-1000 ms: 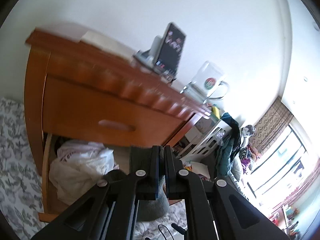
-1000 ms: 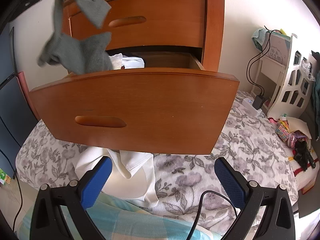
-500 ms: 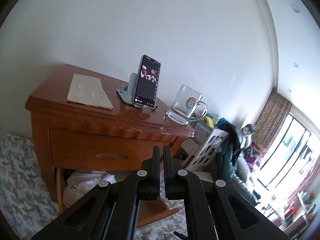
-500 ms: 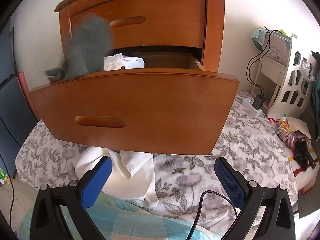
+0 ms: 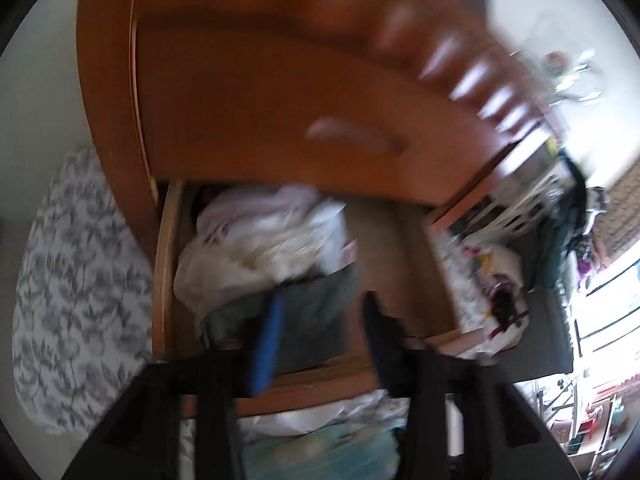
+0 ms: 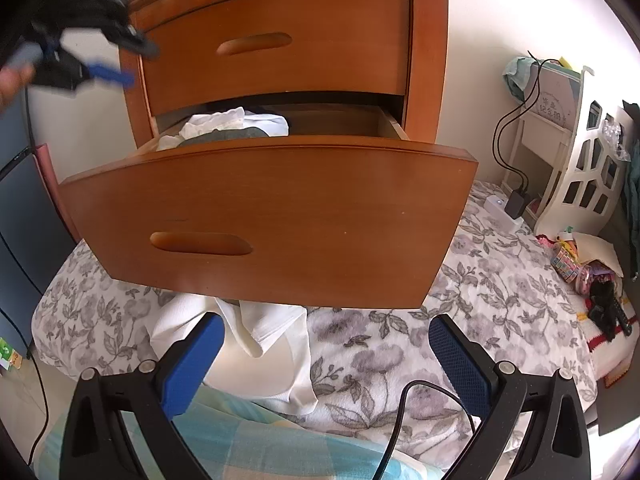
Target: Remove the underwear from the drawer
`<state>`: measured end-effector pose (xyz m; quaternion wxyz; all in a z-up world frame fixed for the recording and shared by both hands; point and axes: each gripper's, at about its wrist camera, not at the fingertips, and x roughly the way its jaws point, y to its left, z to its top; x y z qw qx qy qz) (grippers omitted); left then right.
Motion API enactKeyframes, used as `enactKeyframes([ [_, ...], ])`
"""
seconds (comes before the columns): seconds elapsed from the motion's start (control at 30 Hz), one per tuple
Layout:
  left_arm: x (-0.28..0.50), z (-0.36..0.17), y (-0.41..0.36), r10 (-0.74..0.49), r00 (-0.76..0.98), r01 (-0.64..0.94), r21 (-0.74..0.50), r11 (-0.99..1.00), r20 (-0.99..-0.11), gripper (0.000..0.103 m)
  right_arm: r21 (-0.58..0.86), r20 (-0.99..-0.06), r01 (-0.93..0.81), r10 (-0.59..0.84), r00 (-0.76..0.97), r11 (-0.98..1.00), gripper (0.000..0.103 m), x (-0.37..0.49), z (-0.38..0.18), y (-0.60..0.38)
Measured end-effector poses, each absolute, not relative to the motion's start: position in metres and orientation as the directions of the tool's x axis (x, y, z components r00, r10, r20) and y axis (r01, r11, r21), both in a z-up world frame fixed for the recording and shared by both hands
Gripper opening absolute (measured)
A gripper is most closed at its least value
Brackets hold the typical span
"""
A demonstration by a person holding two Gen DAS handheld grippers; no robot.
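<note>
In open drawer point(image 6: 280, 216): grey underwear point(image 5: 316, 316) below left tool point(image 5: 320, 332), jaws opening, nothing gripped.

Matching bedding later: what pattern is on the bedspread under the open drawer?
Grey flowers and leaves on white bedspread; clearest in the right wrist view.

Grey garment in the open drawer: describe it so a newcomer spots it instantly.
Find the wooden nightstand by the wall; its lower drawer is pulled open. Inside, at the left, lies the grey garment, just behind the drawer front. It is the only dark piece; the white clothes around it are pale.
</note>
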<state>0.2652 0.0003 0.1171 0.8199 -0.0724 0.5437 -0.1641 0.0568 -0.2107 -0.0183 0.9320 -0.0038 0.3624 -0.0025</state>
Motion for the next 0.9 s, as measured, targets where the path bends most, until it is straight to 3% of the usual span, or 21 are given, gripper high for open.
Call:
enactKeyframes([
  [0.1,0.281,0.085,0.006,-0.259,0.289,0.139,-0.227,0.964,-0.921,0.051,-0.004,-0.677,0.003,-0.005,0.736,1.0,0.103,0.057,-0.019,-0.211],
  [0.23,0.299,0.054,0.02,-0.164,0.206,0.09,-0.149,0.985,-0.965,0.064,0.004,-0.682,0.004,0.0,0.732,1.0,0.103,0.058,-0.02,-0.213],
  [0.37,0.307,0.032,0.023,-0.178,0.123,0.089,-0.168,0.982,-0.976,0.072,0.003,-0.689,0.0,0.002,0.725,1.0,0.103,0.06,-0.022,-0.212],
  [0.6,0.303,0.015,0.019,-0.202,0.07,0.132,-0.192,0.972,-0.977,0.071,0.009,-0.697,-0.002,0.008,0.717,1.0,0.103,0.062,-0.024,-0.213],
  [0.63,0.303,0.014,0.017,-0.204,0.067,0.141,-0.194,0.971,-0.977,0.069,0.01,-0.699,-0.002,0.008,0.715,1.0,0.103,0.062,-0.024,-0.213],
  [0.7,0.299,0.013,0.015,-0.208,0.064,0.15,-0.196,0.969,-0.976,0.045,0.009,-0.7,-0.002,0.008,0.715,1.0,0.103,0.062,-0.025,-0.212],
  [0.8,0.295,0.017,0.014,-0.234,0.068,0.152,-0.221,0.963,-0.97,0.018,0.009,-0.699,-0.002,0.007,0.715,1.0,0.103,0.062,-0.025,-0.212],
  [0.9,0.288,0.021,0.015,-0.264,0.095,0.166,-0.247,0.955,-0.96,0.01,0.01,-0.697,-0.001,0.008,0.717,1.0,0.103,0.062,-0.024,-0.212],
])
